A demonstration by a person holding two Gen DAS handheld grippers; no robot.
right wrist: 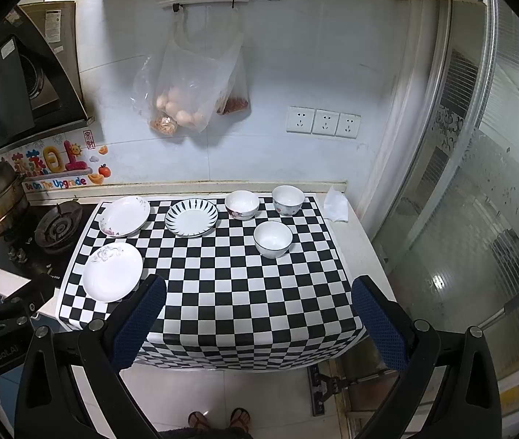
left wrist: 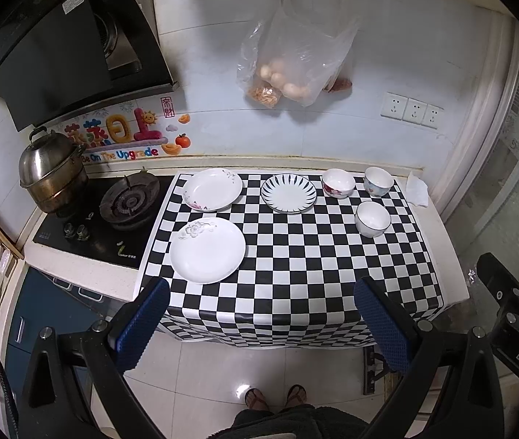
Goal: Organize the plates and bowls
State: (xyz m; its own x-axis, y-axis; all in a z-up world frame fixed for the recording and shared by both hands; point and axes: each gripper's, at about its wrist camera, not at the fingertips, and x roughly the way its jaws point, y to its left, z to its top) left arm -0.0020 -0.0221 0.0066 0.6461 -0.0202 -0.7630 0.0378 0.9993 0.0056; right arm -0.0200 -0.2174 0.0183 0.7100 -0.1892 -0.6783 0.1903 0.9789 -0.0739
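You are standing back from the tabletop (left wrist: 438, 256), which is covered by a black-and-white checkered cloth (left wrist: 296, 274). Both grippers hover above its near edge, touching nothing.

Your left gripper (left wrist: 263, 323) has its blue-padded fingers spread wide and empty. Your right gripper (right wrist: 259, 323) is likewise wide open and holds nothing.

Three plates sit in the left half of the left wrist view. A plain white plate with a raised flower (left wrist: 207, 250) lies nearest you. Behind it, a floral-rimmed plate (left wrist: 212, 189) sits by the cloth's far left corner. Just right of that is a plate with dark radiating stripes (left wrist: 288, 194).

Three bowls cluster toward the right of the frame. A red-flowered bowl (left wrist: 338, 183) and a blue-patterned bowl (left wrist: 379, 182) stand side by side at the back. A white bowl with a dark rim (left wrist: 372, 218) stands in front of them, apart from both.

Nothing is stacked yet, so the sorting seems not to have begun. The plates and bowls already form loose groups, which likely suits one pile of each.

A gas stove (left wrist: 128, 201) lies left of the cloth.
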